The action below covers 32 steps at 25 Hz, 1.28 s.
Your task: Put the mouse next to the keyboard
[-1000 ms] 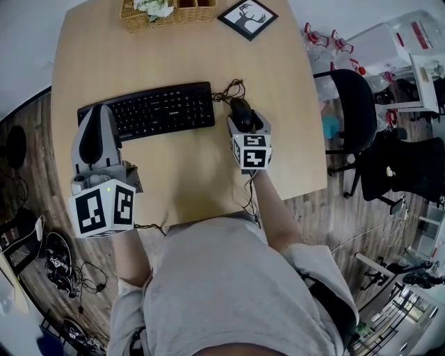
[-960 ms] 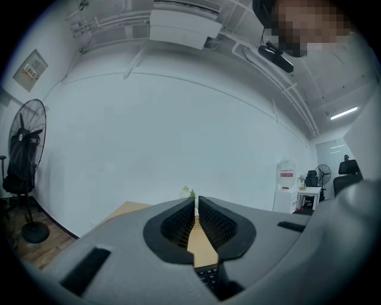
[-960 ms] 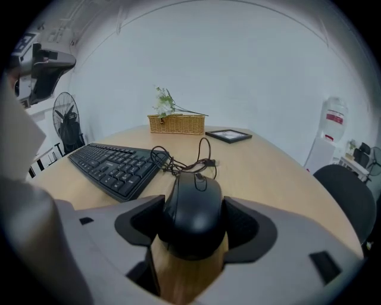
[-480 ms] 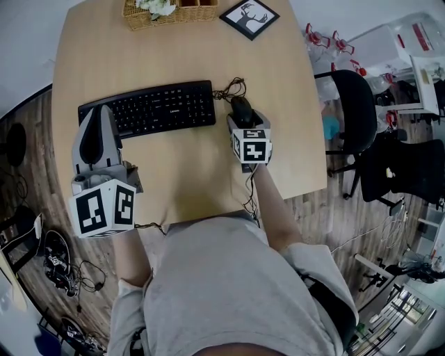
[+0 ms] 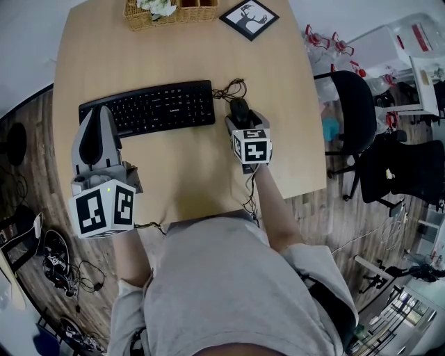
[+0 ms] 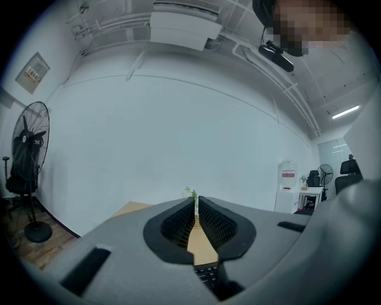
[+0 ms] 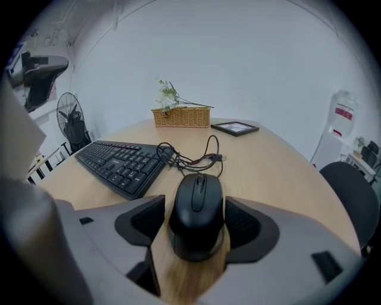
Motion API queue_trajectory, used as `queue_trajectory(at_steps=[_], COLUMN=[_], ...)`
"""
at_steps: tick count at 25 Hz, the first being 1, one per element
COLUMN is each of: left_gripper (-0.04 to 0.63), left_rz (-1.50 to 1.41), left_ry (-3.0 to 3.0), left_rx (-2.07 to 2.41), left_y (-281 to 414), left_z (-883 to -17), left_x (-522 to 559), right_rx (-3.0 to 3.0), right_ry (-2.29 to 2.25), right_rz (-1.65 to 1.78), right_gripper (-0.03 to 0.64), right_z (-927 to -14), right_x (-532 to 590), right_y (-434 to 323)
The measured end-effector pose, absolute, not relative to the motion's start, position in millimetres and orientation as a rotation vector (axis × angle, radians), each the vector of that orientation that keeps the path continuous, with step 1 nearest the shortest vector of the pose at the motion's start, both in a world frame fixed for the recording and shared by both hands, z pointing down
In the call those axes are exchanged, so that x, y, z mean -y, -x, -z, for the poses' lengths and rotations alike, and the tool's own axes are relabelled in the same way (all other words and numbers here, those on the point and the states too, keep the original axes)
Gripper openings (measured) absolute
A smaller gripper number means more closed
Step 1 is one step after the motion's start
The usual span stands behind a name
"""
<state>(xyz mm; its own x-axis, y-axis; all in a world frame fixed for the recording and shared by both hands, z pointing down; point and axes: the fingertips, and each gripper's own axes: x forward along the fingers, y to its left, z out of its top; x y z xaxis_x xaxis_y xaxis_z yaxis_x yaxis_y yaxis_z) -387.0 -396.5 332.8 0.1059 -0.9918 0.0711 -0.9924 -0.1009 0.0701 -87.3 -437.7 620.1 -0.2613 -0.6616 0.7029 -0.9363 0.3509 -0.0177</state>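
The black wired mouse [image 7: 196, 217] rests on the wooden table [image 5: 188, 174] just right of the black keyboard [image 5: 149, 108], and the head view shows the mouse [image 5: 240, 110] there too. My right gripper [image 7: 194, 208] straddles it: the jaws stand open, one at each side, with a thin strip of wood showing at the left pad. Its cable [image 7: 190, 158] lies coiled between mouse and keyboard [image 7: 119, 164]. My left gripper [image 5: 99, 115] hovers over the keyboard's left end, shut and empty, its pads meeting in the left gripper view [image 6: 195, 205].
A wicker basket [image 5: 170, 12] with a plant and a framed deer picture [image 5: 248, 17] stand at the table's far edge. A black office chair [image 5: 354, 111] is off the right side. The table's near edge runs just behind both grippers.
The right gripper's marker cube has tipped and shifted slightly towards the mouse. The mouse, keyboard and left gripper stay where they were.
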Motion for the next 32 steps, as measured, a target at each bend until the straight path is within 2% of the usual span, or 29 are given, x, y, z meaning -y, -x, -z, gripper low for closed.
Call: queue_trajectory(at_steps=[10, 11, 13, 14, 15, 32], left_gripper=[0.025, 0.025, 0.025, 0.025, 0.025, 0.025], left_rz=[-0.018, -0.014, -0.008, -0.006, -0.004, 0.013], left_ry=[-2.264, -2.263, -2.262, -2.263, -2.265, -2.241], left_rx=[2.063, 2.065, 2.068, 2.070, 2.072, 2.146], left_y=[383.6, 382.5, 379.0, 376.9, 374.6, 325.0], left_z=[-329.2, -328.3, -326.3, -325.1, -323.6, -301.3], left_x=[386.6, 384.9, 380.8, 378.5, 376.2, 304.1], right_rx=[2.181, 2.203, 2.224, 2.235, 2.251, 2.518], right_ry=[-1.475, -1.469, -1.485, -1.494, -1.497, -1.454], right_rz=[-0.593, -0.600, -0.584, -0.565, -0.546, -0.288], right_gripper=[0.268, 0.252, 0.072, 0.031, 0.020, 0.014], right_z=[-568.2, -562.4, -550.2, -543.6, -536.6, -418.8], right_x=[432.7, 430.8, 427.3, 425.8, 424.2, 373.2], right_y=[84.1, 84.6, 81.0, 78.6, 76.9, 52.9])
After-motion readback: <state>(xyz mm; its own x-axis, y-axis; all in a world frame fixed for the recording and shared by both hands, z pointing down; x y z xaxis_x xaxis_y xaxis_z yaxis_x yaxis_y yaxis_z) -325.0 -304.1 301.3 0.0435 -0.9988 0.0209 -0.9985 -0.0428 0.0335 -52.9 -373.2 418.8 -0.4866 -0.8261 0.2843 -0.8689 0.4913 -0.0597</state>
